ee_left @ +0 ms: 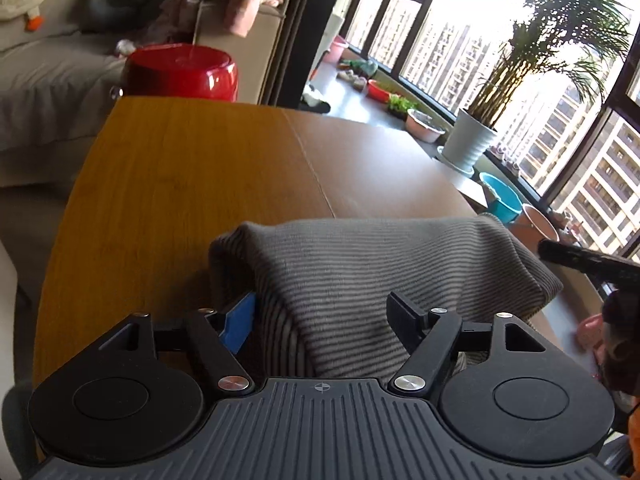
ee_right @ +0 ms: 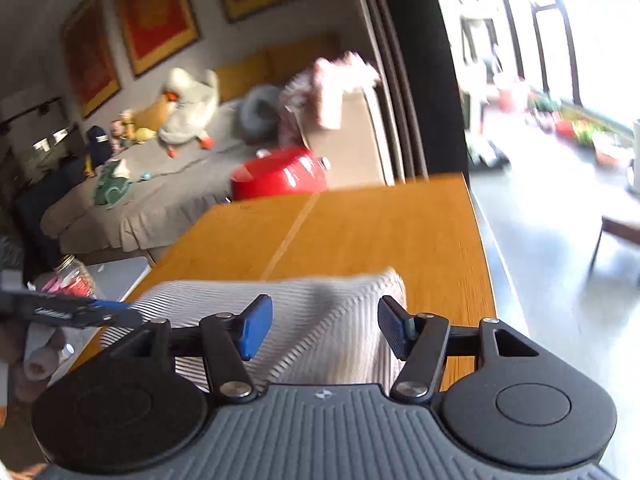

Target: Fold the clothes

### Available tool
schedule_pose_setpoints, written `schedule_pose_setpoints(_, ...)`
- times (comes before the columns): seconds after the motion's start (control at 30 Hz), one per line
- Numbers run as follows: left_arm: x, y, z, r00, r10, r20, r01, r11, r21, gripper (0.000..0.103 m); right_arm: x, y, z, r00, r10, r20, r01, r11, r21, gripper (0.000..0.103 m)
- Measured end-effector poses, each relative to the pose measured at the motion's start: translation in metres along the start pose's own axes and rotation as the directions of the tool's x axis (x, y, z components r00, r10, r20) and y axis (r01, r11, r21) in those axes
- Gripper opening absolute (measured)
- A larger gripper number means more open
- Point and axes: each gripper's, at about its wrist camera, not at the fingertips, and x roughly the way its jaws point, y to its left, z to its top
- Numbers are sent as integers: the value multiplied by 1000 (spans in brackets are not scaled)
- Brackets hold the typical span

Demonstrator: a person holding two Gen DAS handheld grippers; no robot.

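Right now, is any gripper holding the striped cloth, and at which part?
Neither holds it. The left gripper and the right gripper both stand open over the folded cloth, their fingers apart and not pressing it.

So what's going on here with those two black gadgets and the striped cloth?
A person is folding clothes using hand-held tongs, one in each hand. A grey striped garment lies bunched at the near edge of a wooden table. The left tongs stand open around a raised fold of it, pads not pressing. The right tongs are open too, just above the cloth's other end. Neither grips it at this moment.
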Motion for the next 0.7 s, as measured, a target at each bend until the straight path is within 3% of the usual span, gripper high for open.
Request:
schedule_pose_setpoints(0.1, 19, 9, -6, 997, -40, -63, 36, 997, -65, 75, 26, -2, -19, 997, 5, -81, -3, 999, 33, 55)
schedule_pose_setpoints(0.17, 32, 15, -7, 995, -59, -76, 52, 995, -89, 70, 36, 4, -29, 996, 28, -85, -28, 1000, 1, 37)
schedule_pose_setpoints(0.27, 50, 19, 8, 996, -75, -45, 71, 994, -80, 50, 52, 5, -23, 998, 37, -57, -40, 998, -49, 30)
schedule_pose_setpoints(0.4, 84, 24, 46, 999, -44, 13, 45, 997, -63, 39, 91, 3, 1, 1000, -7, -8, 6, 994, -112, 28)
schedule_pose_setpoints(0.5, 97, 28, 81, 998, -14, 57, 20, 994, -108, 28, 117, -7, 33, 999, -31, 26, 33, 997, -76, 23)
schedule_pose_setpoints(0.6, 76, 18, 85, 995, -36, 97, 43, 997, -71, 27, 110, -11, 53, 997, 6, 71, -2, 999, -53, 20)
schedule_pose_setpoints(0.7, 55, 8, 74, 992, -65, 110, 70, 997, -42, 27, 87, -9, 51, 994, 49, 99, -42, 997, -71, 20)
